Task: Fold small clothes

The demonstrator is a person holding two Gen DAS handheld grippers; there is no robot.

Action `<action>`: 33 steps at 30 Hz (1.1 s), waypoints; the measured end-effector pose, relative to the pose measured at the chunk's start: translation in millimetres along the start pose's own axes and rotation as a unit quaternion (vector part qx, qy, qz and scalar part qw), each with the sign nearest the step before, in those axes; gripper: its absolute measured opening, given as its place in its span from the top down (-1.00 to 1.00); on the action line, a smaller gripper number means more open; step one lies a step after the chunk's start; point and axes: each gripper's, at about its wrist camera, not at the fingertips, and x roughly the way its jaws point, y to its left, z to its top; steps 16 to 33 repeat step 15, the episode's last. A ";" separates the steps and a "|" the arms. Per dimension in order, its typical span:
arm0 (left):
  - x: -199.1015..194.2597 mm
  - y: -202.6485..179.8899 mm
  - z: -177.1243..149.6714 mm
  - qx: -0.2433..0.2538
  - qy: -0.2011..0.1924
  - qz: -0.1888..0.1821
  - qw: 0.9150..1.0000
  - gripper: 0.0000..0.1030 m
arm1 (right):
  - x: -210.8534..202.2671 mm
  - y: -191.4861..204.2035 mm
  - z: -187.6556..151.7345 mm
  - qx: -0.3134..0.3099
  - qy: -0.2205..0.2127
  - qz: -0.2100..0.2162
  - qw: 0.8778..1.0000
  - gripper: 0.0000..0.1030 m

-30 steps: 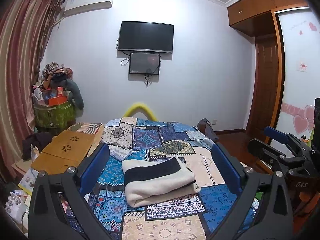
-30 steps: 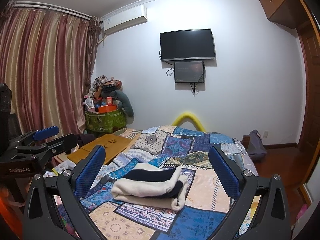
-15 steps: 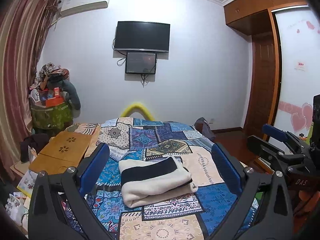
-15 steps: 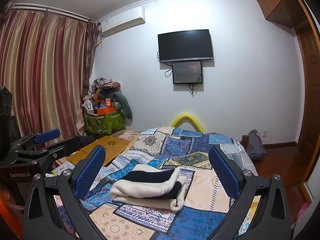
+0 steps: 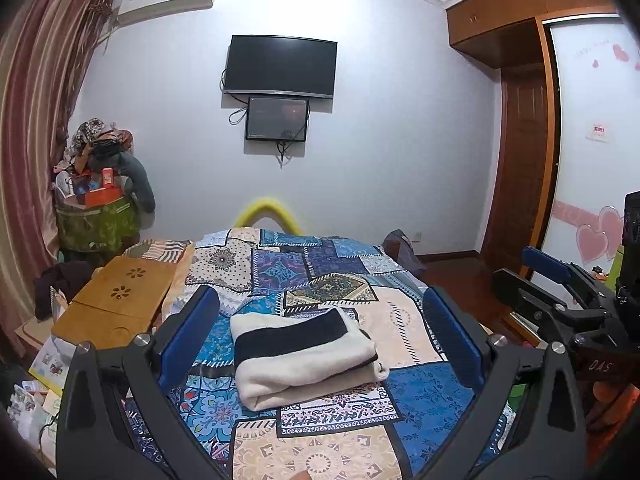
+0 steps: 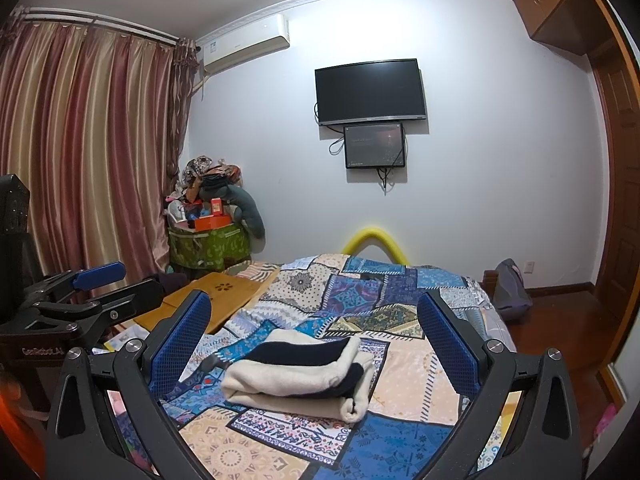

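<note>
A cream garment with a black band point(image 5: 304, 356) lies folded into a thick bundle on the patchwork bed cover point(image 5: 412, 320). It also shows in the right wrist view point(image 6: 304, 376). My left gripper point(image 5: 320, 332) is open and empty, held back from the bundle with its blue pads either side of it in the view. My right gripper point(image 6: 312, 332) is open and empty too, above the bed's near end. Each gripper shows at the edge of the other's view: the right one point(image 5: 560, 292), the left one point(image 6: 92, 292).
A wooden lap table point(image 5: 116, 304) lies on the bed's left side. A green basket heaped with things point(image 5: 96, 220) stands in the far left corner by the curtains point(image 6: 80, 160). A bag point(image 6: 510, 292) sits on the floor at right, near the wardrobe point(image 5: 520, 152).
Both grippers have shifted slightly, so the scene has drifted a little in both views. The folded garment lies as before and both grippers stay open.
</note>
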 end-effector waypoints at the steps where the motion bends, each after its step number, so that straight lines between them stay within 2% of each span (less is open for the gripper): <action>1: -0.1 -0.4 0.0 0.001 -0.001 -0.001 1.000 -0.99 | 0.0 0.0 0.4 0.000 0.000 0.000 1.000 -0.99; 33: 3.6 -0.3 0.3 -0.005 0.007 -0.007 1.000 -0.99 | 3.5 0.8 -0.1 0.002 0.007 -0.001 1.000 -0.99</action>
